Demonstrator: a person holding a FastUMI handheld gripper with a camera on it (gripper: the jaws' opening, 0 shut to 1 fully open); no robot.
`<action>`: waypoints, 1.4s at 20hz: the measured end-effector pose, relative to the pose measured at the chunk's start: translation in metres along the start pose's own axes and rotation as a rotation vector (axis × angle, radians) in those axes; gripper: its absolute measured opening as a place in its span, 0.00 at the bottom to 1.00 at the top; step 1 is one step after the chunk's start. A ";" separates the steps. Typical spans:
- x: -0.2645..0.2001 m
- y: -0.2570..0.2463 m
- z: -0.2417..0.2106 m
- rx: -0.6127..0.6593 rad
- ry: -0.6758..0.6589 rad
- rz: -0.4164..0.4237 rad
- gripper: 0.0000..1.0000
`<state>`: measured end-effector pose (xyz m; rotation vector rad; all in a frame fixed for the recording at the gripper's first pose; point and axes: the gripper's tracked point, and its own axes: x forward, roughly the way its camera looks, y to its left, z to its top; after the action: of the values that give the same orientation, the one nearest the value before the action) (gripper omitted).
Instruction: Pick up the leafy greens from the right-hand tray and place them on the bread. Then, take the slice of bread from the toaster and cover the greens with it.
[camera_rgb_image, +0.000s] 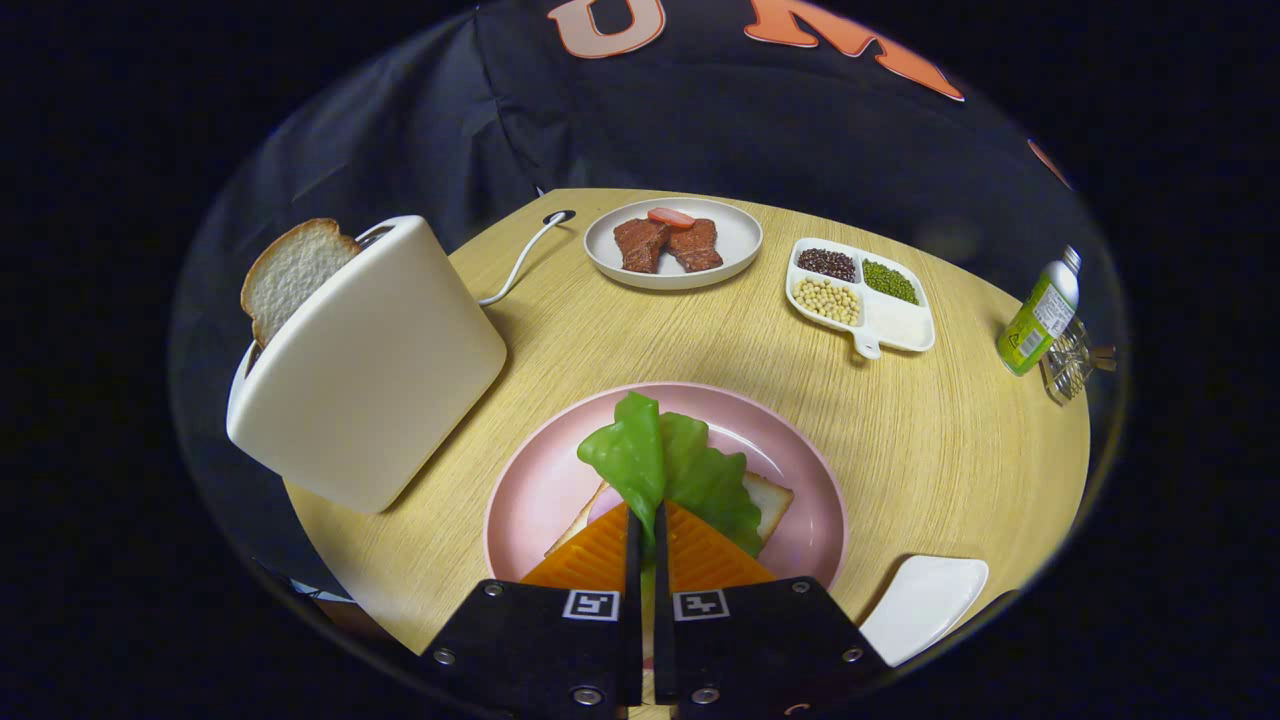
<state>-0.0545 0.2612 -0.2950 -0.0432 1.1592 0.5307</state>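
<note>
Fingers of the gripper (647, 528) are pinched nearly together on one leaf of leafy greens (668, 468), which hangs over a single bread slice (770, 500) on the pink plate (530, 490). Left of that stands one toaster (365, 365) with one slice of bread (290, 272) poking out. Beyond, a grey plate (735, 240) carries two meat pieces (668, 245); a divided tray (905, 325) holds three kinds of beans. One bottle (1040, 315) stands at the tabletop (950, 440) edge, one white tray (925, 600) nearby.
</note>
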 end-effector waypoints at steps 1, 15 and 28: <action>0.001 0.001 0.000 0.000 0.004 0.001 0.07; -0.044 0.042 0.069 0.061 -0.116 0.137 0.56; -0.083 0.146 0.162 0.105 -0.071 0.352 0.98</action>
<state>-0.0008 0.4063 -0.1208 0.2730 1.1289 0.7745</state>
